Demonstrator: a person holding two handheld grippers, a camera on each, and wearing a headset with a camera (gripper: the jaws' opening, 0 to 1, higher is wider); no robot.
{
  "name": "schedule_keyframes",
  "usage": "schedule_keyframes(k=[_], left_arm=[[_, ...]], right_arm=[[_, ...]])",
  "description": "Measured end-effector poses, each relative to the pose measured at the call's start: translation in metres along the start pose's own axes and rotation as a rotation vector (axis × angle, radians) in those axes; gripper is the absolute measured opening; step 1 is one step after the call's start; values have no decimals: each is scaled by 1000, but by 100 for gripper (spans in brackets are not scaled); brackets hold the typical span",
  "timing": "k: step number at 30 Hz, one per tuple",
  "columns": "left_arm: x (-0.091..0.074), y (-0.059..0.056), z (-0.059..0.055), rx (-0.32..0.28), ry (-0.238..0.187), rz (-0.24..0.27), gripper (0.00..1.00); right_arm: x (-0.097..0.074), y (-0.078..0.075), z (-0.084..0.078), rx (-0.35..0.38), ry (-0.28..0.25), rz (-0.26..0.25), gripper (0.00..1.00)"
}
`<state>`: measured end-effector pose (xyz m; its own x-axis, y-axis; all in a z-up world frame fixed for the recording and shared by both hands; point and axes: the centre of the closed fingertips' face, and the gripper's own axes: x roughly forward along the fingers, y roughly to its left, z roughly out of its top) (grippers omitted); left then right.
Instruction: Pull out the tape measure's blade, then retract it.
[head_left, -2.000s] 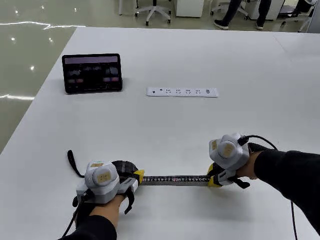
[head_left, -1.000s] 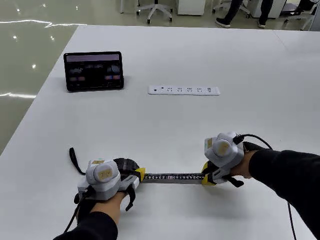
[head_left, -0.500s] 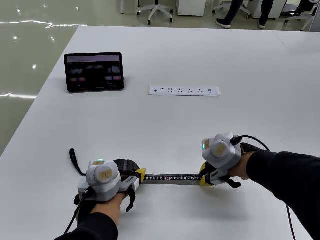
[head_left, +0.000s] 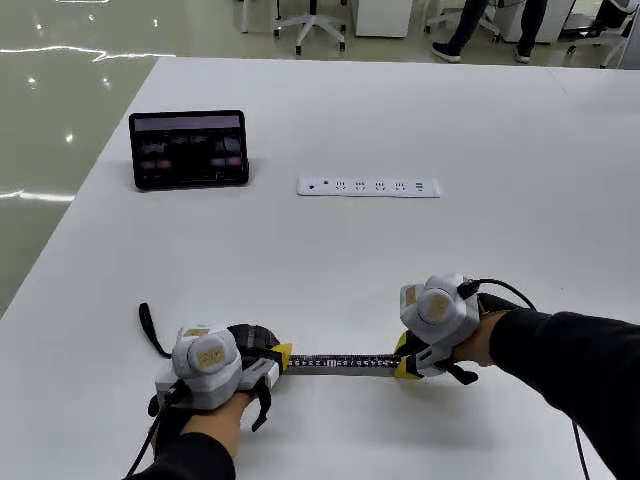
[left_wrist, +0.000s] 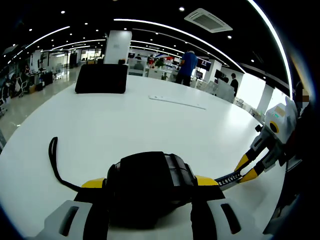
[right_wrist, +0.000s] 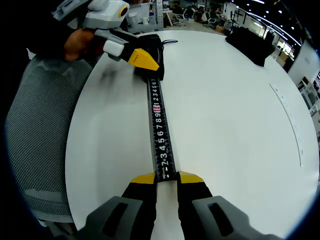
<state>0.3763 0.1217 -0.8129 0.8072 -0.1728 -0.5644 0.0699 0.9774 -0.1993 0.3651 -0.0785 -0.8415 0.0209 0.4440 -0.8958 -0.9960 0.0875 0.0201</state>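
The black tape measure case (head_left: 252, 338) lies near the table's front edge, with my left gripper (head_left: 268, 362) shut around it. From my left gripper (left_wrist: 150, 182) its own view looks over the case (left_wrist: 150, 187), which sits between the yellow-tipped jaws. The blade (head_left: 345, 360) runs out to the right, flat just above the table. Its end is clamped in my right gripper (head_left: 405, 366). Seen from my right gripper (right_wrist: 166, 176), the numbered blade (right_wrist: 159, 125) leads straight to the case (right_wrist: 152, 46).
A dark tablet (head_left: 188, 148) stands at the back left, and a white power strip (head_left: 368, 186) lies mid-table. The case's black wrist strap (head_left: 148, 325) trails to the left. Office chairs and people stand beyond the table's far edge.
My right gripper has moved left toward the case with the blade's end in it, so less blade shows. The left gripper and the case have stayed in place.
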Motion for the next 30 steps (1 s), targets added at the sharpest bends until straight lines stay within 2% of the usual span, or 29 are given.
schedule_keyframes(k=[5,13,19,30], left_arm=[[0,0,0,-6,3,-3,63],[-1,0,0,-8,5,-11,63],[-2,0,-1,-18,17,-39,62],[-3,-1,-1,-19,16,-53,62]], right_arm=[[0,0,2,11,-17,-1,10],[2,0,5,2,-16,2,10],[3,1,7,-6,-30,9,10],[6,2,15,-7,-48,15,10]])
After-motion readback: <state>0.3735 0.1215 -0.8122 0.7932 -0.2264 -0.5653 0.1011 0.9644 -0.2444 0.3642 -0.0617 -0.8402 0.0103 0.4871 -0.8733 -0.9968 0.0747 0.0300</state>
